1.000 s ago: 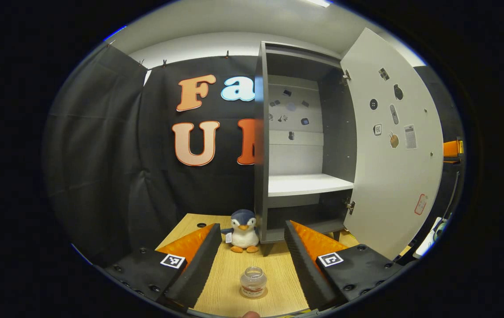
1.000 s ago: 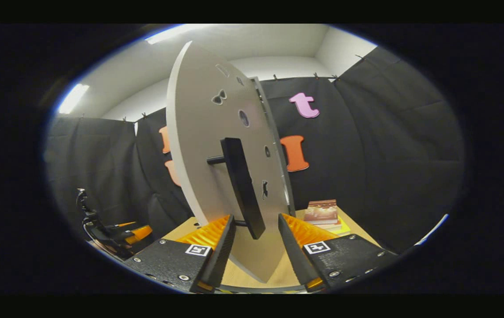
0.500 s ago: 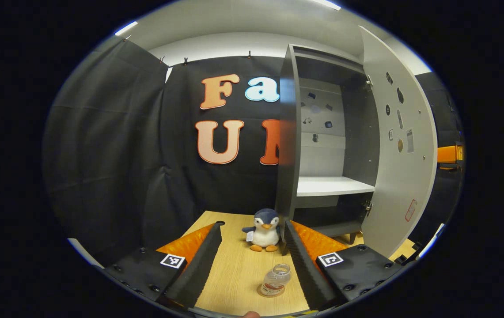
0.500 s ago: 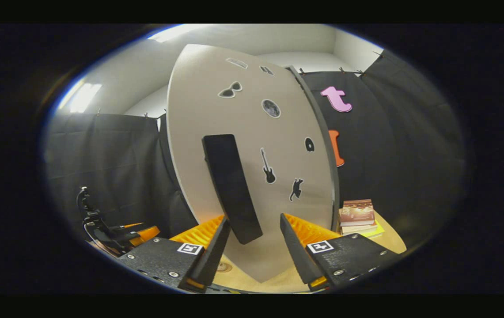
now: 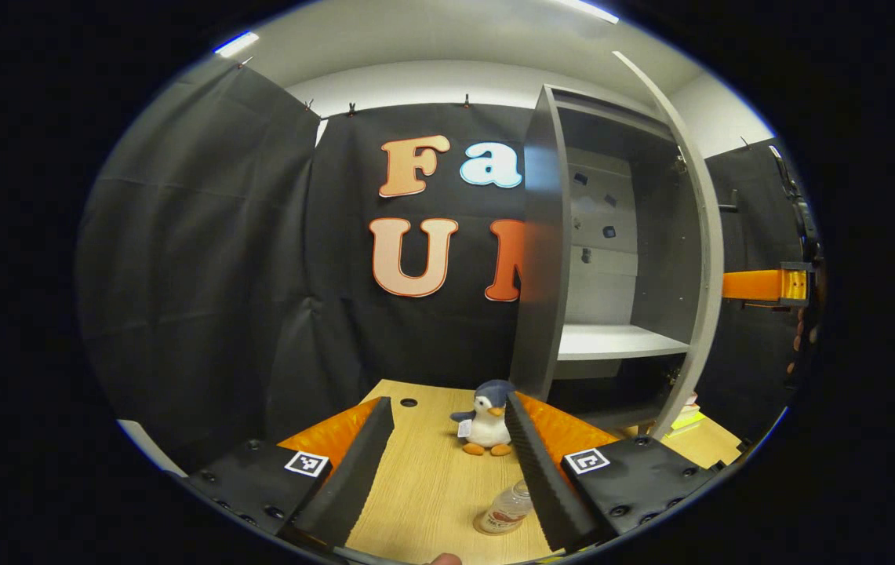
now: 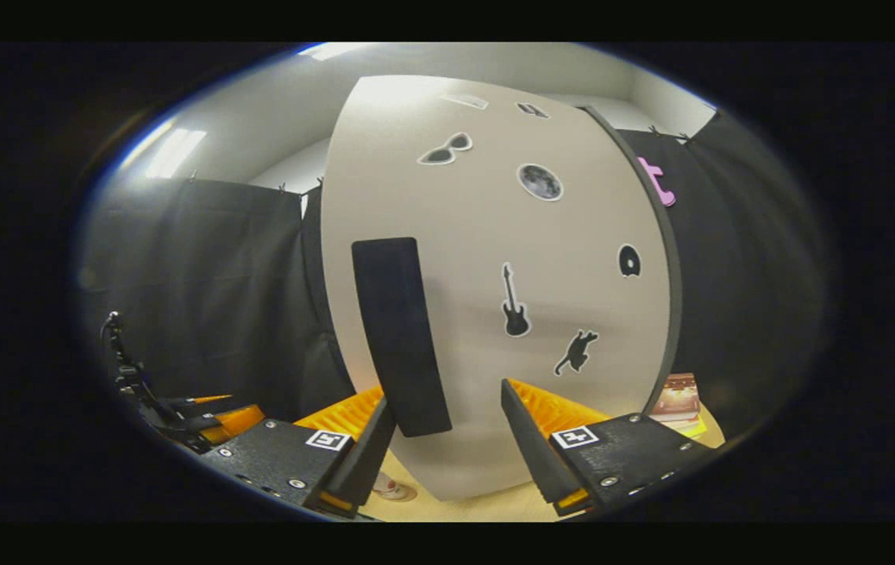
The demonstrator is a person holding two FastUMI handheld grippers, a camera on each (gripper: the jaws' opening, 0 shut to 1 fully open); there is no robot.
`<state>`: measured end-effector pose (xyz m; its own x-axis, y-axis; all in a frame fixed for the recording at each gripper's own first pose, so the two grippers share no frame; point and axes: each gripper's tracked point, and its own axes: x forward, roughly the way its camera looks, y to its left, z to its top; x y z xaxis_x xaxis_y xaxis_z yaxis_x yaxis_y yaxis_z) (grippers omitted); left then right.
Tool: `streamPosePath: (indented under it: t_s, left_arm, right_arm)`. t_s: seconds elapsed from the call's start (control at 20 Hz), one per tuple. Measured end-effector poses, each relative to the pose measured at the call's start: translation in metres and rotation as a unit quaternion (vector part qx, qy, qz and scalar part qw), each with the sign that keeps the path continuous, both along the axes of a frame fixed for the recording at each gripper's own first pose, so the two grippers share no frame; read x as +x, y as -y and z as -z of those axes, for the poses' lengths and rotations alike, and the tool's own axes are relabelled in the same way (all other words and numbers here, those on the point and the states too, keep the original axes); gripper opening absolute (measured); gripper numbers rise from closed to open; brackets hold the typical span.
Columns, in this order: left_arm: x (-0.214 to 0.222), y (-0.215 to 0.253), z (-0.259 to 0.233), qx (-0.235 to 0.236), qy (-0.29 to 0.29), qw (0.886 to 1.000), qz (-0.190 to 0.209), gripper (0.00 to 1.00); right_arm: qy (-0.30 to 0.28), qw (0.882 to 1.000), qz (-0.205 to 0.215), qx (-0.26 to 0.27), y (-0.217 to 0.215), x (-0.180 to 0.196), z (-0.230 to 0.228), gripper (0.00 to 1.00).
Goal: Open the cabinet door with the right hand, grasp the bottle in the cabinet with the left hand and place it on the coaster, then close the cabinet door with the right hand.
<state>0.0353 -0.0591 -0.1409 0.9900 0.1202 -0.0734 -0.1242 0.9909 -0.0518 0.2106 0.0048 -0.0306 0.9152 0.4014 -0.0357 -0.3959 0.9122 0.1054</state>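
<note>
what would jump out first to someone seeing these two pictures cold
In the right gripper view, the pale cabinet door with its stickers and long dark handle looms close ahead of the right tongs. In the left gripper view, the tall grey cabinet stands half open with a bare shelf; a toy penguin sits at its foot and a small bottle stands on the wooden table.

Bottle (image 5: 503,512): right side hidden behind a finger.
Coaster (image 6: 398,493): mostly hidden by door (image 6: 494,314).
Books (image 6: 676,402): partly behind door.
</note>
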Motion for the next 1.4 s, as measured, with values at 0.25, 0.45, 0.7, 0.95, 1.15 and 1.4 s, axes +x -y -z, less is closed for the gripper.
streamPosePath:
  t_s: [0.25, 0.45, 0.7, 0.95, 1.15, 1.4]
  left_arm:
    - [0.006, -0.017, -0.001, -0.002, -0.006, 1.000, -0.012, 0.94]
    - [0.009, -0.025, 0.000, 0.001, -0.011, 1.000, -0.016, 0.94]
    - [0.013, -0.027, 0.002, -0.005, -0.017, 1.000, -0.018, 0.93]
    - [0.016, -0.030, 0.002, -0.018, -0.017, 0.999, -0.025, 0.94]
    - [0.017, -0.033, 0.003, -0.024, -0.021, 0.999, -0.030, 0.93]
    - [0.018, -0.034, 0.000, -0.027, -0.019, 0.999, -0.033, 0.96]
  right_arm:
    - [0.011, 1.000, -0.003, 0.000, -0.016, 0.011, -0.001, 0.82]
    - [0.016, 1.000, 0.012, 0.004, -0.021, 0.020, -0.001, 0.79]
    - [0.026, 0.999, 0.047, -0.003, -0.028, 0.026, 0.000, 0.81]
    - [0.031, 0.996, 0.081, -0.013, -0.032, 0.023, 0.000, 0.83]
    - [0.030, 0.995, 0.093, -0.016, -0.034, 0.025, 0.002, 0.83]
    - [0.034, 0.994, 0.100, -0.021, -0.034, 0.025, 0.004, 0.84]
